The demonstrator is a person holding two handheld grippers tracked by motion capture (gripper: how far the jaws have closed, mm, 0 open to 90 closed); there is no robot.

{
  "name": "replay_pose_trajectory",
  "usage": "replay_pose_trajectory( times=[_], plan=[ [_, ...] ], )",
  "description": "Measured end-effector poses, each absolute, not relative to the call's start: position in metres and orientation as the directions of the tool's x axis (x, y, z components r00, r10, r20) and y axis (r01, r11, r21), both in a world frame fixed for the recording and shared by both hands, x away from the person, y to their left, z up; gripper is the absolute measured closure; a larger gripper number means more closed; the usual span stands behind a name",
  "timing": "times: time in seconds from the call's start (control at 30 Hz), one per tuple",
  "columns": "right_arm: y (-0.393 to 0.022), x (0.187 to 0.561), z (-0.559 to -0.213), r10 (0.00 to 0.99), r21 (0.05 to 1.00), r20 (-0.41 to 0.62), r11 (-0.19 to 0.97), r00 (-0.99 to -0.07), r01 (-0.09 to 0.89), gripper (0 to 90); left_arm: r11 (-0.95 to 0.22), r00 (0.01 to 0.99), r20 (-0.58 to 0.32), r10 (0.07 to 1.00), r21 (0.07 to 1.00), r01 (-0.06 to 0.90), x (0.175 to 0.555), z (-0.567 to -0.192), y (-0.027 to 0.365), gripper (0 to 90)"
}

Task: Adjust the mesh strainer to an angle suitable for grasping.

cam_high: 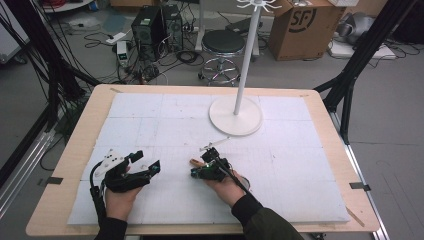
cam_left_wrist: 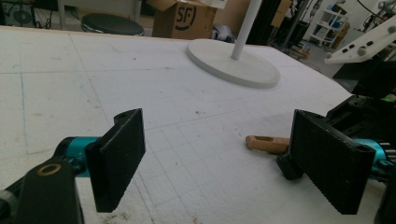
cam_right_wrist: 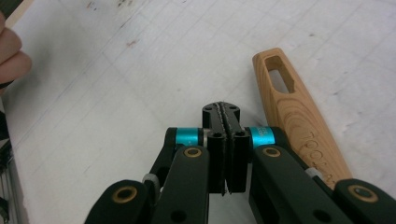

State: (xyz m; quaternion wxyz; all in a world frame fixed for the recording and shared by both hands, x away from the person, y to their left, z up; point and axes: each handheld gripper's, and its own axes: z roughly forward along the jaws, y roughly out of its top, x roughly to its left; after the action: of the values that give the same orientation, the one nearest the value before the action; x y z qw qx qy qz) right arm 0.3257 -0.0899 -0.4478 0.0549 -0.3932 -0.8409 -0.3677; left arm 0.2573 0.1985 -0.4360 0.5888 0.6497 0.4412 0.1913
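A light wooden handle [cam_right_wrist: 299, 116] with a slot near its end lies flat on the white foam mat [cam_high: 280, 165]. My right gripper [cam_right_wrist: 221, 109] is shut with nothing between its jaws, and the handle lies just to the right of it, apart from the pads. In the high view the right gripper [cam_high: 195, 173] sits mid-table with the wooden handle [cam_high: 195, 161] just beyond it. My left gripper [cam_left_wrist: 222, 158] stands open and empty low over the mat, facing the wooden handle [cam_left_wrist: 267, 143]. It is at the left of the mat, the left gripper [cam_high: 147, 161] pointing right.
A white stand with a round base [cam_high: 235, 116] and a tall pole stands at the back centre of the mat. The wooden table edge [cam_high: 75, 150] frames the mat. Beyond the table are a stool [cam_high: 222, 45], a cardboard box [cam_high: 305, 27] and computer cases on the floor.
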Motion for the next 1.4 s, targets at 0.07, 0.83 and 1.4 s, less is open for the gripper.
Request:
replay_pose_trajectory(
  times=[0.07,0.83,1.4],
  plan=[
    [-0.092,0.329,-0.447,0.635,0.576,0.37,0.417,-0.678,0.704,89.4,0.084,0.535,-0.272,0.8,0.934,0.348,0.257,-0.436,0.198,19.2],
    [-0.127,0.371,-0.442,0.757,0.565,0.301,0.348,-0.58,0.748,89.4,0.08,0.541,-0.27,0.797,0.934,0.349,0.257,-0.436,0.198,20.0],
    [-0.184,0.349,-0.409,0.713,0.676,0.396,0.201,-0.579,0.709,49.7,0.079,0.533,-0.268,0.802,0.933,0.351,0.255,-0.437,0.199,20.0]
  ],
)
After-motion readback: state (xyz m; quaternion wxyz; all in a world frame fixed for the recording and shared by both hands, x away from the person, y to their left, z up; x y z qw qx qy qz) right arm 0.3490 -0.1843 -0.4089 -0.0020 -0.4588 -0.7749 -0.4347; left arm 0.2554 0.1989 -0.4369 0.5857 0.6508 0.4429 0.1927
